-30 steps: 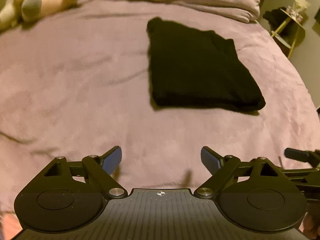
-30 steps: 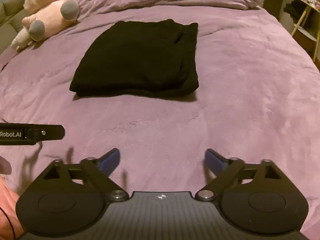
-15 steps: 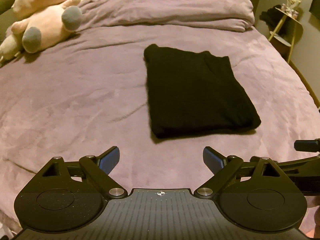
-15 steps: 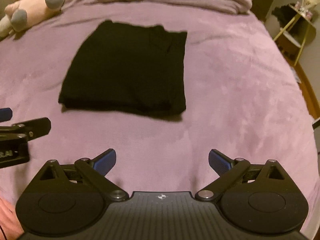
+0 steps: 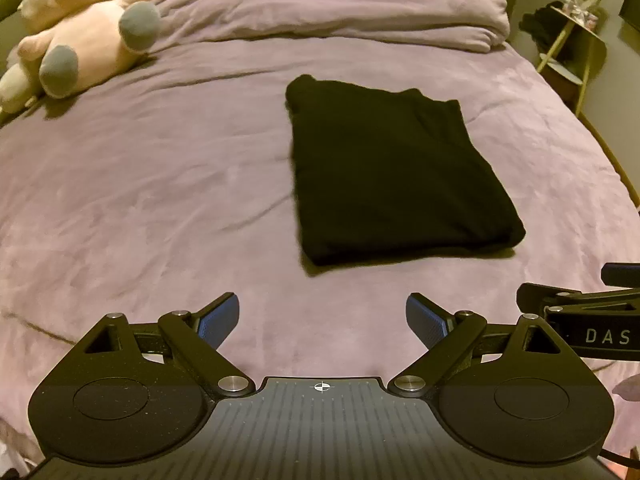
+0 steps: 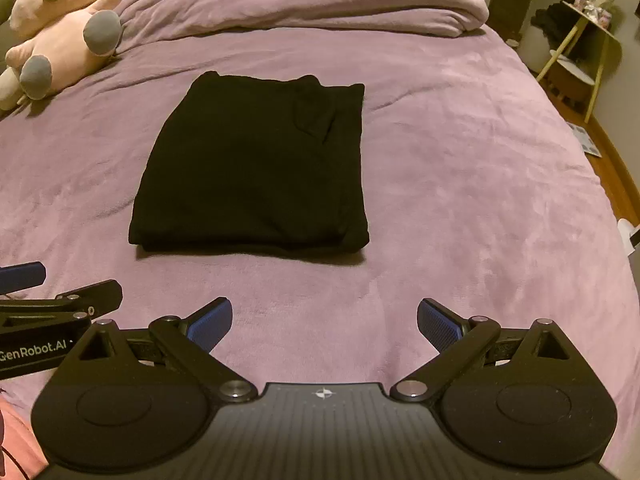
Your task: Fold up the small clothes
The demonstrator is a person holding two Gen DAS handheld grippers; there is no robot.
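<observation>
A black garment (image 5: 396, 172) lies folded into a flat rectangle in the middle of the purple bed; it also shows in the right wrist view (image 6: 256, 168). My left gripper (image 5: 322, 320) is open and empty, held above the blanket short of the garment's near edge. My right gripper (image 6: 324, 324) is open and empty too, held back from the garment's near right corner. Each gripper's side shows at the edge of the other's view.
Pink plush toys (image 5: 84, 28) lie at the bed's far left. A bunched purple duvet (image 5: 340, 4) runs along the head of the bed. A small yellow side table (image 6: 580, 40) stands beside the bed on the right, over wooden floor.
Both grippers have pulled back and tilted up from the garment, so more of the bed and its head shows. The folded garment has not moved.
</observation>
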